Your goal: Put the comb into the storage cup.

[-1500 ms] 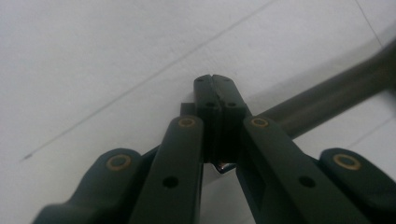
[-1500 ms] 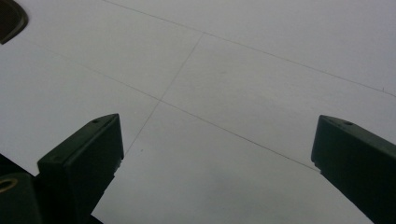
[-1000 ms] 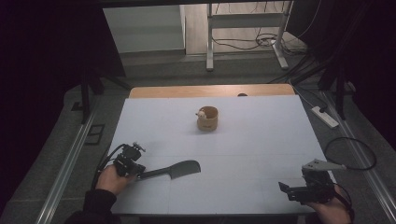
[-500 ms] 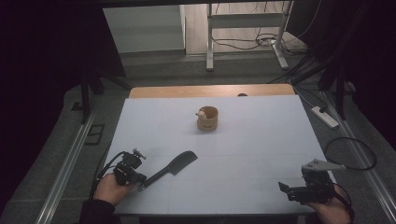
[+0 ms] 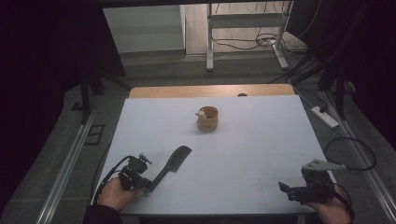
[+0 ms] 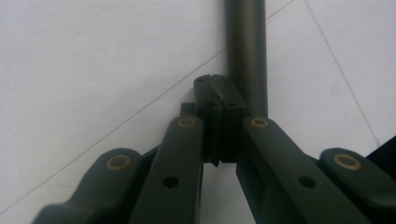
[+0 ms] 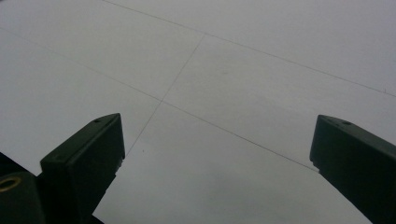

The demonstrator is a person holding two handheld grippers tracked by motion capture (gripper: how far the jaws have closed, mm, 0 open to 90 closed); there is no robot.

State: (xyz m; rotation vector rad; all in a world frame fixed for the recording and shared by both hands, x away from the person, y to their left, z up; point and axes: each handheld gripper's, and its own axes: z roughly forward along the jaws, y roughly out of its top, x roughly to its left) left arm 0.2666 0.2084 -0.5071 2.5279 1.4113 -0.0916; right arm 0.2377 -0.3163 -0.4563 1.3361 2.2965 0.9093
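A black flat-headed kitchen utensil (image 5: 173, 161) lies at the table's front left, its head pointing up and right. My left gripper (image 5: 147, 186) is at the handle's near end. In the left gripper view my left gripper (image 6: 217, 86) is shut, its tips pressed together. The dark handle (image 6: 246, 51) runs alongside and under the right fingertip rather than between the pads. My right gripper (image 5: 286, 190) rests at the front right, open. In the right gripper view only bare table shows between the fingers of my right gripper (image 7: 217, 140). A small tan cup (image 5: 208, 120) with a pale object (image 5: 201, 113) at its rim stands mid-table.
The white table top (image 5: 261, 140) has a wooden strip (image 5: 187, 91) along its far edge. Cables and a power strip (image 5: 325, 116) lie on the floor to the right. Metal rails run along both sides of the table.
My left gripper has shifted toward the front edge and turned. The utensil has swung with it, from pointing right to pointing up and right. The right gripper has not moved.
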